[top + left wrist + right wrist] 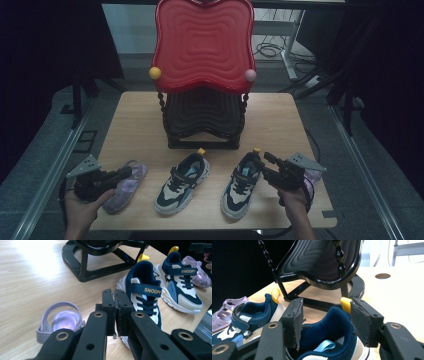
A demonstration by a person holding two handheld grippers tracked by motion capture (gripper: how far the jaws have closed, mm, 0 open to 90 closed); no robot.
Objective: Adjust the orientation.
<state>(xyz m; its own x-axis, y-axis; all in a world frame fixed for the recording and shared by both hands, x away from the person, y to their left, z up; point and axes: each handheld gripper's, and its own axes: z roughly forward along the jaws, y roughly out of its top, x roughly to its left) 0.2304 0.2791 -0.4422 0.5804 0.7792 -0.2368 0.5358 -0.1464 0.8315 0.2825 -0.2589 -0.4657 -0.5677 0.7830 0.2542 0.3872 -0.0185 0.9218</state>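
Navy heel of the right sneaker sits between your right gripper's wide-apart jaws. Your left gripper is closed on nothing, just above the lilac sandal.

A red-topped black rack is standing at the rear of the wooden table. A navy-and-white sneaker is lying at centre front; cables are trailing across the floor beyond.
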